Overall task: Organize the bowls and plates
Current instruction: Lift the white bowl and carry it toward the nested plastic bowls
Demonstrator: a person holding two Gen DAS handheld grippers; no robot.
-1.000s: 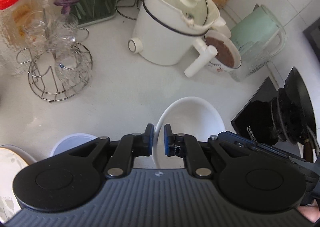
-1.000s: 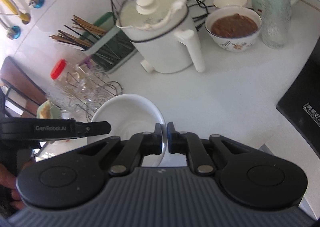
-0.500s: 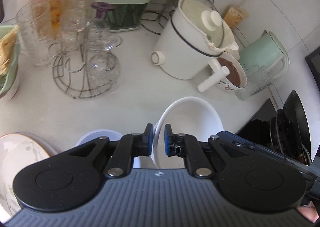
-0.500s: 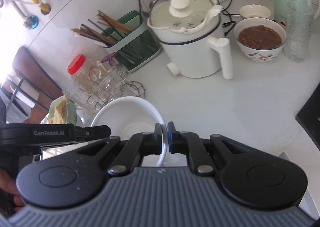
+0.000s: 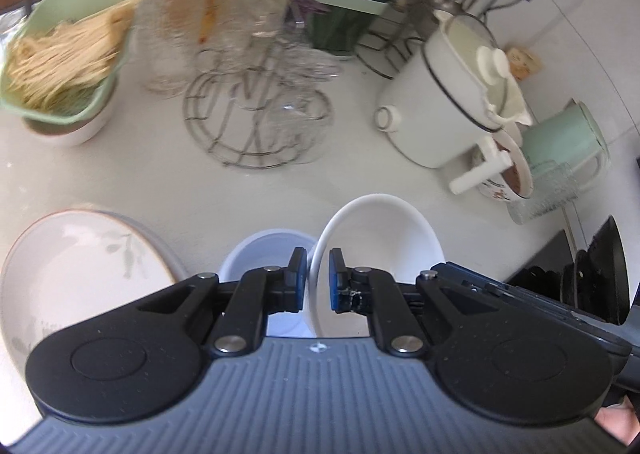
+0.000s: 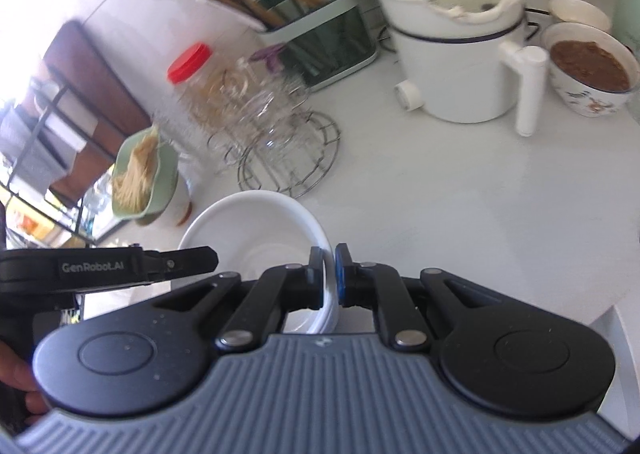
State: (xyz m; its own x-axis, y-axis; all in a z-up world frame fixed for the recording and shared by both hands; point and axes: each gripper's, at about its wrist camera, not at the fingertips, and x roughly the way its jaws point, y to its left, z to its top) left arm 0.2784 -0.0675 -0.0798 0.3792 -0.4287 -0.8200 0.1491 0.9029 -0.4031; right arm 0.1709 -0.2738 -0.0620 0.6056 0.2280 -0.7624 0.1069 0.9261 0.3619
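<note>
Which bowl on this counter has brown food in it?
The floral-patterned bowl beside the white pot's handle. The white bowl held by both grippers is empty; the green one holds pale noodles.

Black grippers (image 5: 318,280) — blue pads (image 6: 341,274), silver screws, ribbed grey bodies.

Both tongs, left (image 5: 318,280) and right (image 6: 328,274), clamped, angled downward.

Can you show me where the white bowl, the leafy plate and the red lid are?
white bowl (image 5: 384,230): left wrist view, inside wall.
leafy plate (image 5: 76,266): left wrist view, bare middle.
red lid (image 6: 189,63): right wrist view, top of the jar's cap.
</note>
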